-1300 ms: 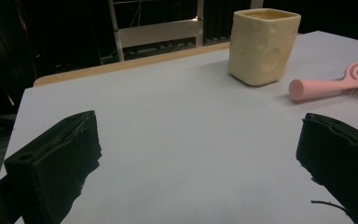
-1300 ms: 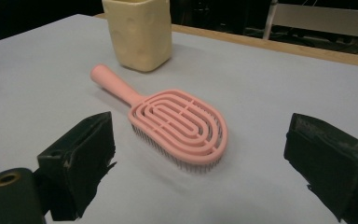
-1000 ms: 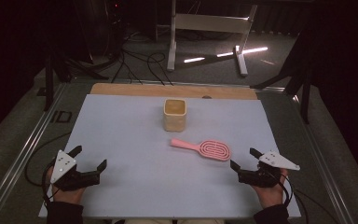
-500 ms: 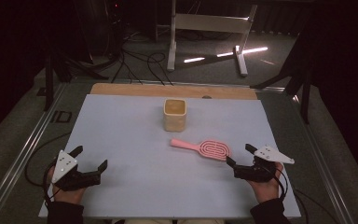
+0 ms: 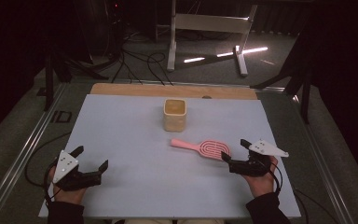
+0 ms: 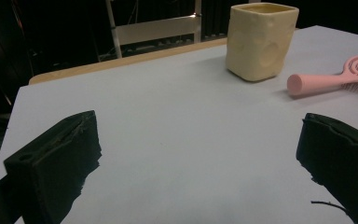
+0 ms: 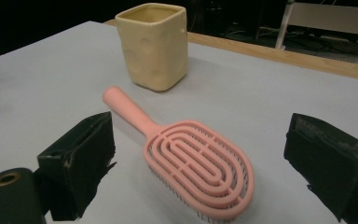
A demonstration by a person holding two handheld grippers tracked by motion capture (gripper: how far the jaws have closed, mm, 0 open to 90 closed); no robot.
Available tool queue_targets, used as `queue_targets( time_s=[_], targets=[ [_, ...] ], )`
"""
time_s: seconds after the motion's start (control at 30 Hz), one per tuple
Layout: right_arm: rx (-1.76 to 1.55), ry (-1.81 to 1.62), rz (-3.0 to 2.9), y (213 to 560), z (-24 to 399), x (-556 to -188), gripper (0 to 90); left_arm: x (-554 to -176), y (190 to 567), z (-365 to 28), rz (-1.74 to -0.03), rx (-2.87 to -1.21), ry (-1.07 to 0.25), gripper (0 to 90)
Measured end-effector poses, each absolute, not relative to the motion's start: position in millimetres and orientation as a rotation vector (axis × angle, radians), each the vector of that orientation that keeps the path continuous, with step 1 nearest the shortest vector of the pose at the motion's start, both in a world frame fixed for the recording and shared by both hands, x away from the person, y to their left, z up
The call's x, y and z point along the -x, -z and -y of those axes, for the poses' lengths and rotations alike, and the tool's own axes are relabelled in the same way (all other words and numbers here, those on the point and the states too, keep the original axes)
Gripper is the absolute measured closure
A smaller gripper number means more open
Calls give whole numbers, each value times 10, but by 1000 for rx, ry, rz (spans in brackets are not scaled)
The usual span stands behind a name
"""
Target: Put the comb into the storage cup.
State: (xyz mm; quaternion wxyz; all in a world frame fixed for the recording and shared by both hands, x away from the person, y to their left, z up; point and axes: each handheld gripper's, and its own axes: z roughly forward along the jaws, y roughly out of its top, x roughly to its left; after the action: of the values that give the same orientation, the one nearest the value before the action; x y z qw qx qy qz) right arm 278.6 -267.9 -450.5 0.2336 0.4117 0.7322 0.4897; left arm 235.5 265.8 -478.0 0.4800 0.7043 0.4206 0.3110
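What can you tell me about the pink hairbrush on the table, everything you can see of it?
The pink hairbrush looks like matte plastic: a round straight handle and an oval head of open, looping ribs, with short bristles underneath facing the table. It lies flat, ribs up, handle pointing toward the yellow cup but apart from it. The right gripper sits just beside the head with its jaws spread wide, the head lying between them in the right gripper view, neither jaw touching it. Nothing but the table touches it.
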Motion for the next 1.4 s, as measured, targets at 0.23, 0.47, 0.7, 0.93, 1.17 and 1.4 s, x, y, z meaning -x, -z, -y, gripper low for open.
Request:
queue_targets(
  time_s=[0.23,0.47,0.7,0.93,1.17,1.4],
  targets=[
    [-1133,-1343,-2016,4480,2624,-2849,86,-2361,4790,-2650,-1026,-1721,-757,2],
    [-1134,-1348,-2022,4470,2562,-2904,86,-2364,4796,-2633,-1023,-1730,-761,2],
    [-1126,-1356,-2031,4451,2468,-2959,86,-2364,4801,-2634,-1023,-1732,-760,2],
    [-1115,-1360,-2046,4437,2355,-3017,86,-2364,4803,-2632,-1021,-1736,-760,2],
    [-1108,-1360,-2057,4415,2265,-3087,86,-2364,4803,-2631,-1020,-1736,-761,2],
    [-1103,-1372,-2060,4399,2166,-3157,86,-2366,4806,-2630,-1020,-1736,-761,2]
  ],
)
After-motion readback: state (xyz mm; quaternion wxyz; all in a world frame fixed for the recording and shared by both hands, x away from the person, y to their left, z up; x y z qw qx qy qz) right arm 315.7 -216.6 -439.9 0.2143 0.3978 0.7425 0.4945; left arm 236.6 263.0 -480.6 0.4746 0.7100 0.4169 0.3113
